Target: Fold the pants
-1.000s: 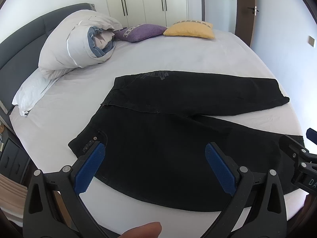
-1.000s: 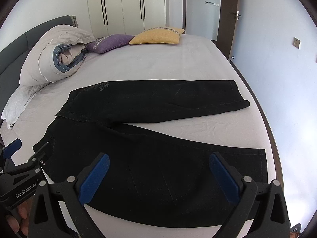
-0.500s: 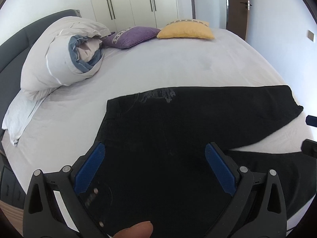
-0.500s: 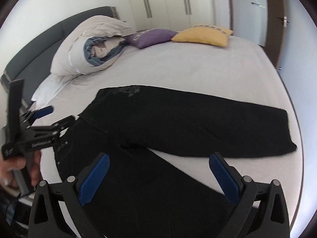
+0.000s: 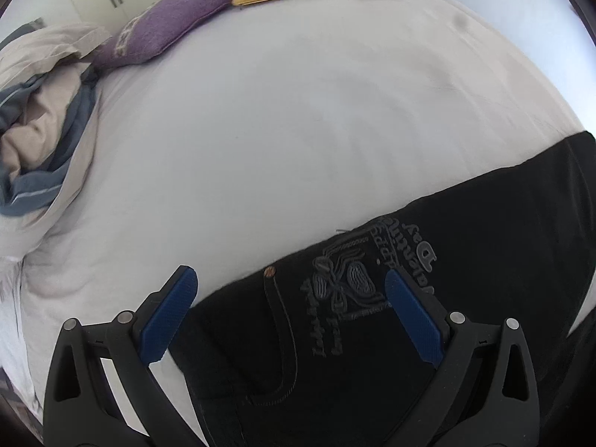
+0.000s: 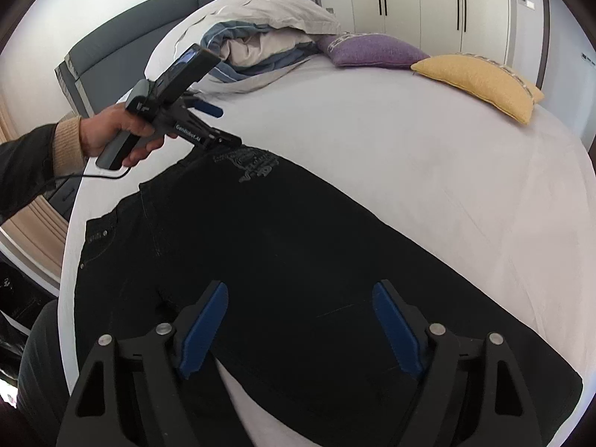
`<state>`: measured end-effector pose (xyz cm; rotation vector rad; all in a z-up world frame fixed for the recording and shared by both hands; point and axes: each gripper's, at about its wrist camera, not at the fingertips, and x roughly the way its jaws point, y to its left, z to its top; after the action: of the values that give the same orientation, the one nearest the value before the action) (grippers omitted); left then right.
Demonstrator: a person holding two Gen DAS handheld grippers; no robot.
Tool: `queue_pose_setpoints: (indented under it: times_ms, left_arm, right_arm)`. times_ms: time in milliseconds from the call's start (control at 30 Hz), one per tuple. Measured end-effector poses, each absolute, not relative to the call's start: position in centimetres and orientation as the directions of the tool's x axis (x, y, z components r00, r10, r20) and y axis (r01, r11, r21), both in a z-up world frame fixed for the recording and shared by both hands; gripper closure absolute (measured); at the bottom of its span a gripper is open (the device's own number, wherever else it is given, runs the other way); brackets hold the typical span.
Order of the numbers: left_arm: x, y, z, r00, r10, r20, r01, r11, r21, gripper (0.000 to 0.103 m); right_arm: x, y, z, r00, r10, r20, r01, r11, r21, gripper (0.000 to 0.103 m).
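Pants (image 6: 283, 260): one pair, black denim, lying flat and spread out on the white bed (image 6: 428, 156). Waistband end toward the headboard side, at the left of the right wrist view; legs run away to the right, parted in a narrow V near the bed's front edge. Grey embroidered emblem with lettering (image 5: 357, 279) near the waistband's far corner. Copper rivet (image 5: 269, 271) and curved pocket seam (image 5: 285, 335) beside it.

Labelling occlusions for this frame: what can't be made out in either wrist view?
- Pants hems: cut off by both views' edges.
- Waistband under the left gripper: its frame hides it.
- Left gripper's tips in the right view: too small to show contact.
- Embroidered text: illegible, warped.
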<state>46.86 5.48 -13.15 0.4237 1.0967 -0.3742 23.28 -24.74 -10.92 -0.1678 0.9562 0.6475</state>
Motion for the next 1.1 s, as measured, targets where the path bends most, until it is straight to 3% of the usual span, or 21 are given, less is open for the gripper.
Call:
queue_pose_setpoints:
  times_ms: [100,333,433,500,567,667,1100]
  left_arm:
    - [48.7,4.2,-16.2,0.381,-0.007,-0.924,0.561,0.796,0.225,0.001]
    - [52.0,3.7,-20.4,0.310,0.004,-0.951,0.596,0.778,0.198,0.001]
    - [51.5,3.6,-20.7,0.297,-0.049,-0.954,0.616,0.773,0.152,0.026]
    - [51.4,3.8,-20.4,0.272,-0.098,-0.957,0.628,0.771,0.100,0.065]
    - [51.0,3.3,-20.3,0.304,-0.069,-0.950,0.636,0.758,0.148,0.084]
    - [50.6,3.5,-19.9,0.337,-0.059,-0.940,0.645,0.741,0.185,0.094]
    - [44.5,6.1,-15.5,0.519,-0.144,-0.843,0.610,0.753,0.246,0.097]
  right_arm:
    - [23.6,-26.3,-12.1,0.386,0.455,-0.802,-0.583,0.795,0.170,0.020]
    - [24.9,-26.9,-13.9,0.354,0.448,-0.821,-0.593,0.786,0.173,0.022]
    - [25.4,-26.7,-13.6,0.350,0.459,-0.817,-0.609,0.774,0.173,0.024]
    - [26.1,-26.7,-13.4,0.350,0.469,-0.811,-0.612,0.770,0.181,0.026]
    - [27.2,-26.5,-13.5,0.347,0.461,-0.817,-0.608,0.774,0.179,0.028]
    - [28.4,-25.8,-13.6,0.348,0.429,-0.834,-0.621,0.771,0.138,0.032]
    - [34.2,-22.7,-15.5,0.305,0.360,-0.882,-0.686,0.725,0.059,0.043]
